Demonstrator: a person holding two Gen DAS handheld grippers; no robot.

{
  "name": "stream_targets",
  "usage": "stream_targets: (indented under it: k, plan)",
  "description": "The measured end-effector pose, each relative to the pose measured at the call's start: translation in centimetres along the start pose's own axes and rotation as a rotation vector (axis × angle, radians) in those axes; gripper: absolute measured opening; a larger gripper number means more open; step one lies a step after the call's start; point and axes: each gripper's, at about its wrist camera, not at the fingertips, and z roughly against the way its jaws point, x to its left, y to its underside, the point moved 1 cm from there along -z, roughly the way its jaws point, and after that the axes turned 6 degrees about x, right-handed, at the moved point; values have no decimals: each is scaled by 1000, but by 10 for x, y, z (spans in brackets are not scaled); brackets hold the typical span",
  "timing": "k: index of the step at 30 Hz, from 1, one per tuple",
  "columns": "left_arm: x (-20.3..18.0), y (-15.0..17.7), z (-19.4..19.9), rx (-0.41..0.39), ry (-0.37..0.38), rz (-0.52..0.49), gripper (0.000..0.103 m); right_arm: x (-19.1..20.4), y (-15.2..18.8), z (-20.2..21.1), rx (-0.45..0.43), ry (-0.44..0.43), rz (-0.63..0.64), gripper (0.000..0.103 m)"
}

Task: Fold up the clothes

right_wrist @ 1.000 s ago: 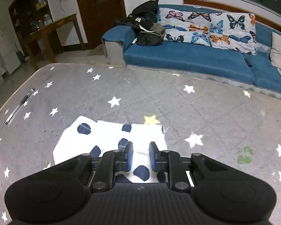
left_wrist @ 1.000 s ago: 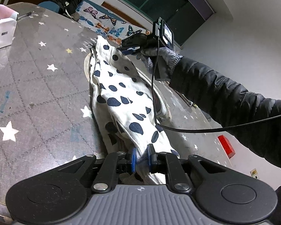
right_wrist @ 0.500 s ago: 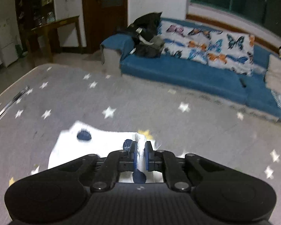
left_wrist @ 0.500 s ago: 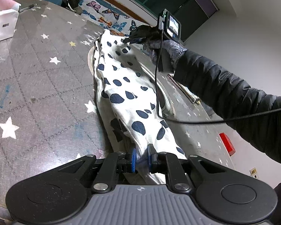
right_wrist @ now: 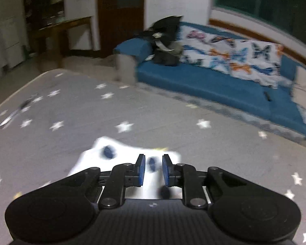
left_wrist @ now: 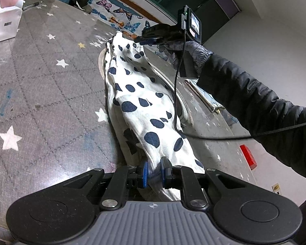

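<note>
Nearest: my left hand-held gripper (left_wrist: 153, 170) is clamped on the near end of the spotted garment (left_wrist: 140, 110), which lies stretched along the worktop (left_wrist: 40, 94). Far end: right hand-held gripper (right_wrist: 153, 170), jaws opening, cloth btwn them, pads not pressing. Risk: that corner drops and the fold slumps, cloth being limp.

Bare tabletop (left_wrist: 51, 94) left of spotted garment (left_wrist: 140, 110)

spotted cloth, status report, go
Left gripper shut on spotted cloth. Right gripper jaws opening, cloth between them. Table around it bare.
</note>
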Motion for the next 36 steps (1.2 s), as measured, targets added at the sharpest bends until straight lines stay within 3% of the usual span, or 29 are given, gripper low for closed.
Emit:
stream_targets:
  k: [5, 9, 11, 13, 21, 23, 29, 36]
  plan:
    - [0, 1, 0, -1, -8, 6, 15, 37, 10, -11, 56, -84, 111, 17]
    - [0, 2, 1, -2, -17, 7, 16, 50, 7, -25, 55, -86, 110, 20]
    - [0, 3, 1, -3, -22, 5, 21, 51, 1, -28, 51, -71, 103, 26]
    - [0, 4, 1, -4, -27, 3, 26, 51, -2, -22, 42, -70, 98, 28]
    - [-5, 7, 6, -30, -33, -28, 33, 46, 2, 30, 7, -49, 164, 34]
    - [-9, 8, 9, -36, -39, -42, 41, 45, 8, 43, 6, -46, 185, 34]
    - [-20, 11, 17, -69, -65, -86, 42, 43, 43, 77, 21, -53, 245, 37]
    - [-34, 4, 26, -131, -101, -136, 42, 55, 114, 116, 48, -153, 318, 38]
